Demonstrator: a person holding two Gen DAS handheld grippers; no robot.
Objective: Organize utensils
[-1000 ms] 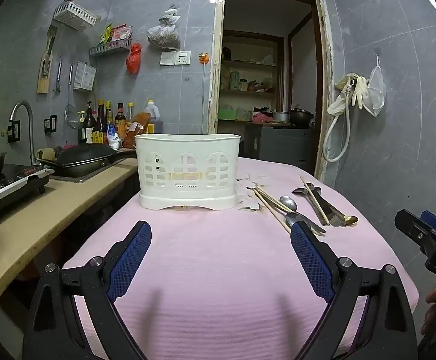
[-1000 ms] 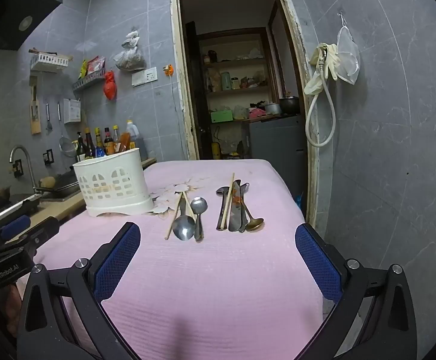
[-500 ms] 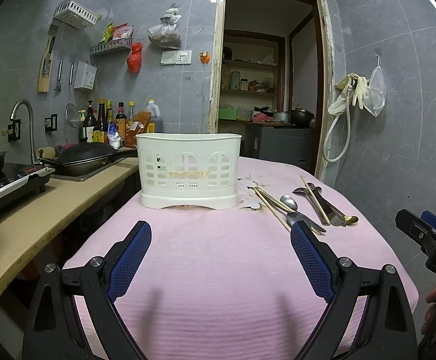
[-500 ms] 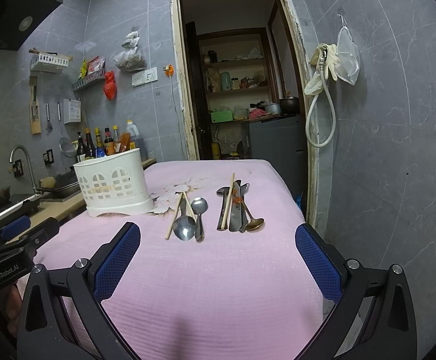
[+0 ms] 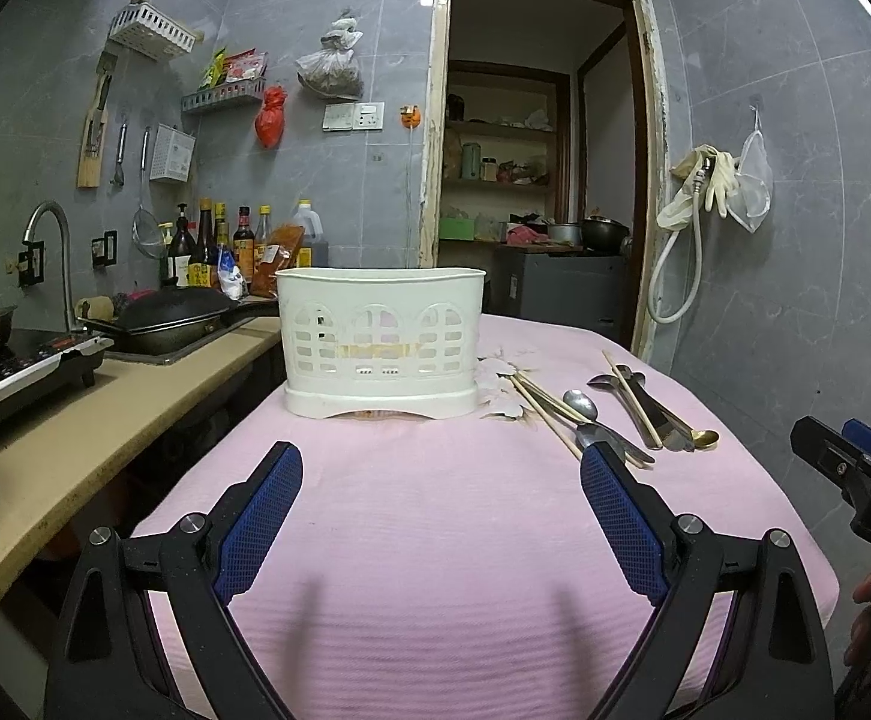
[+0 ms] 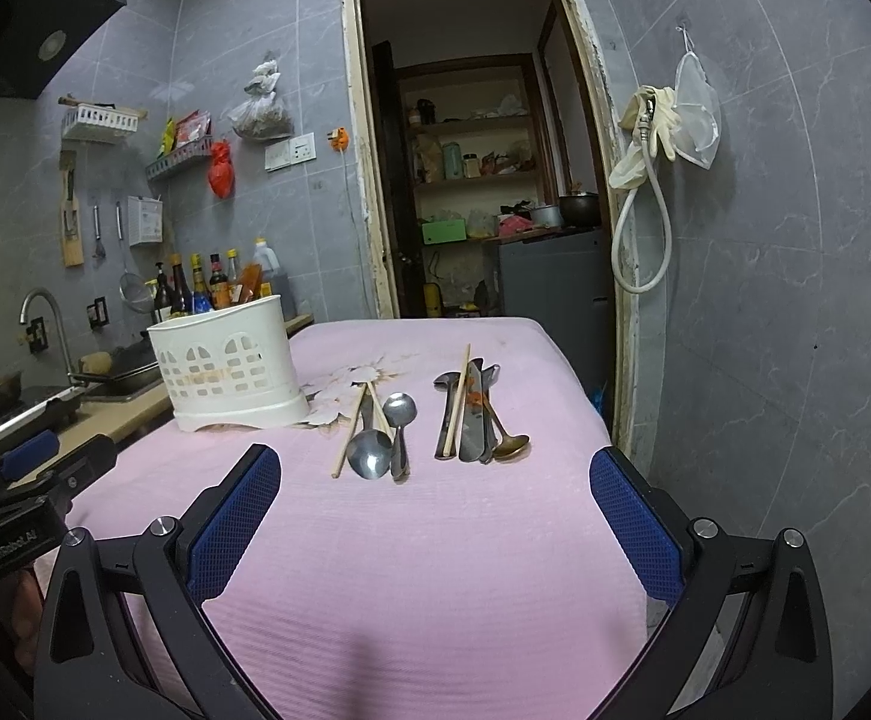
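A white slotted utensil holder (image 5: 380,341) (image 6: 233,363) stands upright on the pink-covered table (image 5: 435,540). To its right lie two groups of utensils: steel spoons with chopsticks (image 6: 375,432) (image 5: 579,414), and further right a knife, dark spoons, a chopstick and a gold spoon (image 6: 474,414) (image 5: 651,405). My left gripper (image 5: 438,516) hovers open over the near table, facing the holder. My right gripper (image 6: 435,516) hovers open short of the utensils, with nothing between its fingers. The right gripper's tip also shows at the right edge of the left wrist view.
A beige counter (image 5: 75,420) runs along the left with a cooktop, a black wok (image 5: 171,318), a faucet and sauce bottles. A doorway (image 6: 483,180) opens behind the table. A grey wall with hanging gloves and hose (image 6: 651,138) closes the right side.
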